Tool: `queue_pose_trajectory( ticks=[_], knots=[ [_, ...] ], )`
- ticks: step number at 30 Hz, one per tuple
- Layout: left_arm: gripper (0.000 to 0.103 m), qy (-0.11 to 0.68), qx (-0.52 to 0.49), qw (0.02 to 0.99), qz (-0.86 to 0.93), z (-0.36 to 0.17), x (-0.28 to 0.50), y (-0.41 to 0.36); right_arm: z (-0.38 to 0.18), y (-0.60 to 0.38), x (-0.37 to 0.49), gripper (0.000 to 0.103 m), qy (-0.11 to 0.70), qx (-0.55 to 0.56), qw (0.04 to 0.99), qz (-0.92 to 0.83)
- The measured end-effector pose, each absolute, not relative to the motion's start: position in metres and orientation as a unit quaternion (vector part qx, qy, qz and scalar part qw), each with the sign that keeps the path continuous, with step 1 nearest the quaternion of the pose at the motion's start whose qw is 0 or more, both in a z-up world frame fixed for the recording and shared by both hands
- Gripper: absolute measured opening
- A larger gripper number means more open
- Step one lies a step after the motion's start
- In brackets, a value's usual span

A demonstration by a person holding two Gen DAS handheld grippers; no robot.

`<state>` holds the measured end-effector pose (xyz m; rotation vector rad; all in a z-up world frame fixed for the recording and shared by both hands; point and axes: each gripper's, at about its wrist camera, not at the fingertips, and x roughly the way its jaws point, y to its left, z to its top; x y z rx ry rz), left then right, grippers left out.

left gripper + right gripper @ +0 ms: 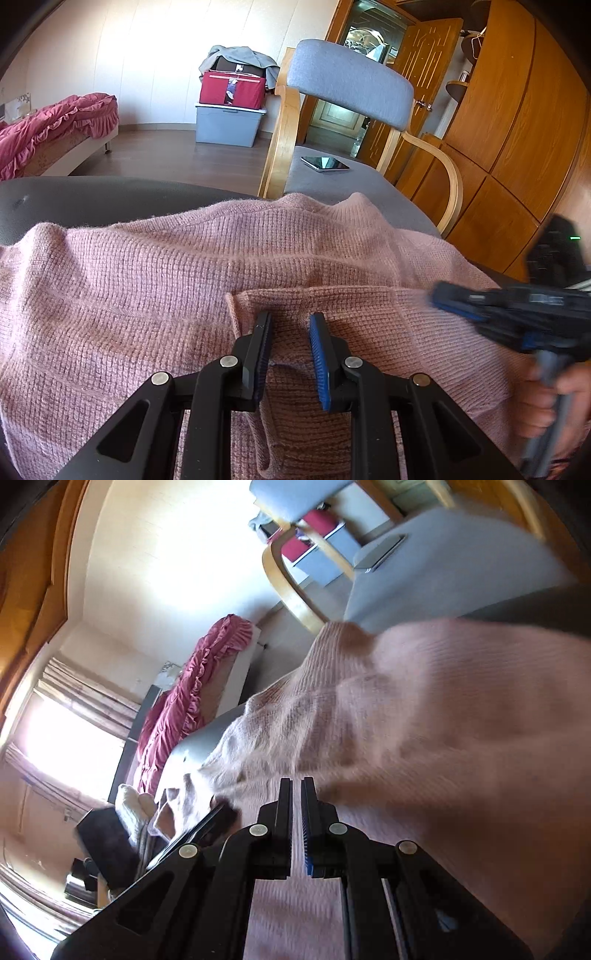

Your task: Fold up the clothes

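A pink, loosely knitted wool sweater (155, 280) lies spread over a dark grey surface (74, 199), covering most of the near part of it and reaching to the far edge beside the chair. One folded layer of the knit lies on top of the body of the garment, its edge running across the middle of the left wrist view.

The left claw (290, 328), black with a blue ribbed pad on its right finger, points down at this folded layer. Its fingers stand a little apart with a ridge of the pink knit gathered between them, and the pads press on that cloth.

The right claw (439, 295) comes in from the right, blurred, held by a person's hand (554, 398) on a grey handle. In its own view the right claw (297, 786) has its two black fingers drawn together, only a thin slit between them, and no cloth between the tips; it hovers just above the sweater (424, 720).

Beyond the surface stands a wooden armchair with a grey padded back and seat (351, 88); a dark flat tablet (325, 163) lies on its seat. Far on the floor is a grey plastic storage bin (227, 123) with a red fabric box (232, 88) stacked on it. At far left is a bed with a ruffled dark-pink cover (48, 125). Brown wooden cabinets (517, 129) fill the right side.
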<state>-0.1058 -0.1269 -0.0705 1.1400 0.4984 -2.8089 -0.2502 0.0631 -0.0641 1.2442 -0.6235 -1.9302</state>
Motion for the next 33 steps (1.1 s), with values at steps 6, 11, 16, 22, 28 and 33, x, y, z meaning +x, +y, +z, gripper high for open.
queue_pose_trajectory(
  ticks=[6,11,16,22,28,33],
  knots=[
    [0.02,0.158,0.372,0.036,-0.914,-0.071,-0.107,-0.125,-0.063,0.094,-0.261,0.0,-0.218,0.44,0.282,-0.824],
    [0.021,0.164,0.372,0.033,-0.913,-0.071,-0.106,-0.127,-0.064,0.132,-0.264,0.003,-0.307,0.4,0.248,-0.827],
    [0.022,0.154,0.373,0.036,-0.914,-0.07,-0.108,-0.124,-0.061,0.143,-0.267,0.008,-0.294,0.401,0.254,-0.829],
    [0.023,0.151,0.373,0.037,-0.915,-0.07,-0.108,-0.123,-0.056,0.168,-0.269,0.003,-0.264,0.405,0.154,-0.862],
    [0.023,0.14,0.375,0.043,-0.916,-0.07,-0.107,-0.121,-0.046,0.174,-0.252,0.011,-0.323,0.375,0.192,-0.847],
    [0.023,0.137,0.375,0.044,-0.916,-0.07,-0.106,-0.122,-0.029,0.118,-0.243,0.042,-0.328,0.386,0.403,-0.762]
  ],
)
